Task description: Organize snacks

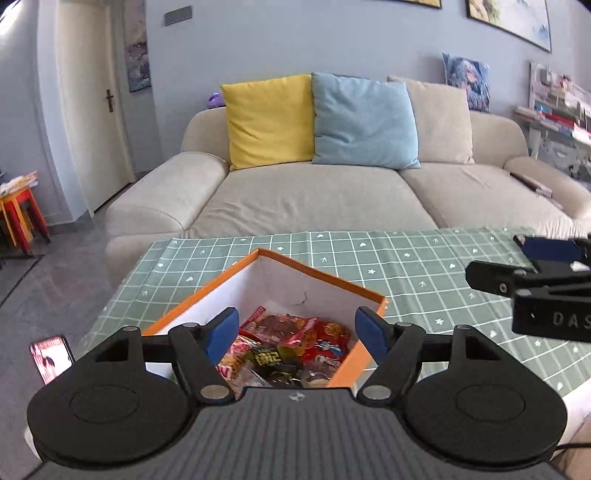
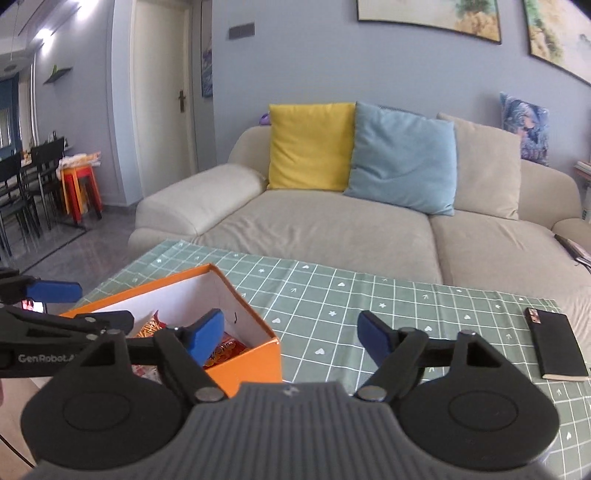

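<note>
Snacks (image 1: 295, 350) are lying in the orange box (image 1: 317, 273) beneath my left gripper (image 1: 297, 332), both grippers gaping wide and empty; only my right gripper (image 2: 291, 334) view is showing a black notebook (image 2: 557, 343).

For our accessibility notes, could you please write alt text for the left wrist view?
Open left tool hovers over an orange box of snack packets on a green checked tablecloth; a sofa stands behind.

A home living room. A beige sofa (image 2: 332, 221) with yellow, blue and beige cushions (image 2: 402, 155) stands under framed paintings (image 2: 428, 14). A dining table with chairs (image 2: 22, 184) shows at the far left.
</note>
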`<action>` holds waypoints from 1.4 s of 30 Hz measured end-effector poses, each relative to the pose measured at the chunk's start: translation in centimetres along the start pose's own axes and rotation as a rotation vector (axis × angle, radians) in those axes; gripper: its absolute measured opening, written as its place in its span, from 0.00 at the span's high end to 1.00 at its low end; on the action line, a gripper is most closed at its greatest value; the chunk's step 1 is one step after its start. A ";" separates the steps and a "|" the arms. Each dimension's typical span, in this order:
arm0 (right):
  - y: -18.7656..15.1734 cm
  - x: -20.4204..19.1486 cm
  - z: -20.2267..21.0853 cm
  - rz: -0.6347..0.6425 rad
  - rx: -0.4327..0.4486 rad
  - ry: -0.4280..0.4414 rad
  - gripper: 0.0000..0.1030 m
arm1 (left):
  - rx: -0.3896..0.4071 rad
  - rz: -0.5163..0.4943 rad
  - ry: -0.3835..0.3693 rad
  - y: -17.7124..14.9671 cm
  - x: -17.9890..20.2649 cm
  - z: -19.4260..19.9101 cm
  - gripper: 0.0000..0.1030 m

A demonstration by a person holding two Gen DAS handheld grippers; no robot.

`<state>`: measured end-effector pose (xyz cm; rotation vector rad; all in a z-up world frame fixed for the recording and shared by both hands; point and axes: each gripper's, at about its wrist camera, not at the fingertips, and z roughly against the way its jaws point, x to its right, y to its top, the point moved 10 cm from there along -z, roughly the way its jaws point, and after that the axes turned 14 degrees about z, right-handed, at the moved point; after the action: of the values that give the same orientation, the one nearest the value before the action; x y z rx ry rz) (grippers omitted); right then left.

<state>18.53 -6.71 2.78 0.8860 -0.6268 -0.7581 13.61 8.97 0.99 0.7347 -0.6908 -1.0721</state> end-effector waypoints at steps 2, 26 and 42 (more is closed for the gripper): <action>-0.5 0.0 1.2 -0.011 0.021 -0.016 0.24 | 0.010 0.037 -0.001 -0.2 -0.1 0.4 0.15; -6.8 -2.1 0.8 -0.049 -0.046 -0.030 0.09 | -0.034 0.044 0.080 -6.3 -0.7 -0.4 0.13; -7.0 -2.0 0.6 -0.059 -0.051 -0.036 0.06 | -0.044 0.037 0.085 -6.4 -0.5 -0.3 0.13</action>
<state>14.66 -8.31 -3.27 0.8480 -0.6128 -0.8410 10.37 7.63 -4.40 0.7231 -0.6042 -1.0128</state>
